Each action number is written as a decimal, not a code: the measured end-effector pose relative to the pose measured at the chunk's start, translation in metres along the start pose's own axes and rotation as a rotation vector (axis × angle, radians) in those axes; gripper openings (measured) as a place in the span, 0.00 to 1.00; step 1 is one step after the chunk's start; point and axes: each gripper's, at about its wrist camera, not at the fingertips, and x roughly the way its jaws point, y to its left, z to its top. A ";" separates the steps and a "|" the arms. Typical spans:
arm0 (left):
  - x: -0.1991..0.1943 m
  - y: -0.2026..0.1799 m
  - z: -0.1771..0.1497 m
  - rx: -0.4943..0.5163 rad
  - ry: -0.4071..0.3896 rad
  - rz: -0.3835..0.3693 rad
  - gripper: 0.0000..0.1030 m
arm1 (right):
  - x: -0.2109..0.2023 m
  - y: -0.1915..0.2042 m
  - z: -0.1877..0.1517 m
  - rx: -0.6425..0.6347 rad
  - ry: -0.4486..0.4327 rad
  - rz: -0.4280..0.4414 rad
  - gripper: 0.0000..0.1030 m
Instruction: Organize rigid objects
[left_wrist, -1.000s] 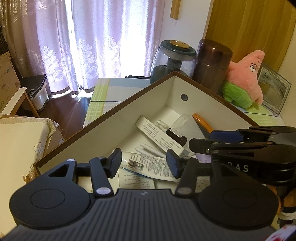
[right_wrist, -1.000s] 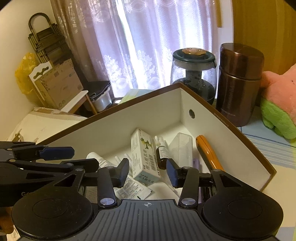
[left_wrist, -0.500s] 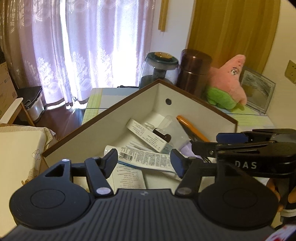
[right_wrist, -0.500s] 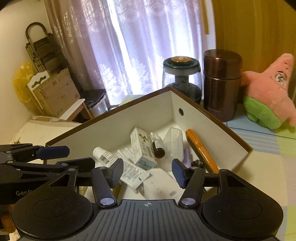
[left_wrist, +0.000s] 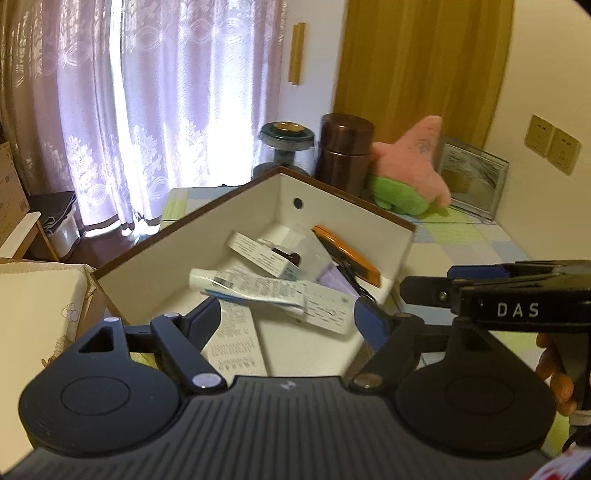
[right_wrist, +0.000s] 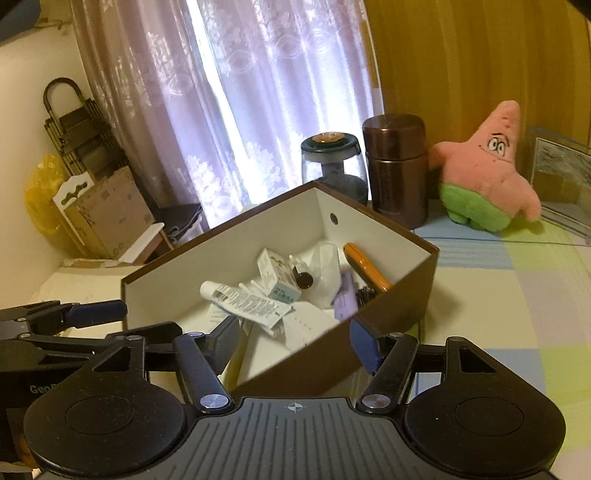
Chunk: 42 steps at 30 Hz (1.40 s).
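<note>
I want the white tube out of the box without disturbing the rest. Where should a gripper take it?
Probably the capped end of the white tube, coming from above. That end lies bare on the floor of the box; the crimped end rests across paper packets beside the small carton.

Table with pastel checked cloth carries a brown, white-lined open box. At one o'clock behind it: glass jar, brown metal canister, pink star plush.

Daylight glows through lilac lace curtains beside a wooden door, perhaps a wardrobe, and a cream wall.
</note>
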 end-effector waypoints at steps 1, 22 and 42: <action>-0.005 -0.003 -0.003 0.002 0.000 -0.003 0.74 | -0.006 0.000 -0.003 -0.003 -0.003 0.001 0.62; -0.086 -0.104 -0.090 0.018 0.088 -0.003 0.74 | -0.128 -0.042 -0.102 0.060 0.029 -0.027 0.64; -0.124 -0.170 -0.143 0.075 0.130 -0.032 0.74 | -0.216 -0.071 -0.177 0.110 0.081 -0.098 0.65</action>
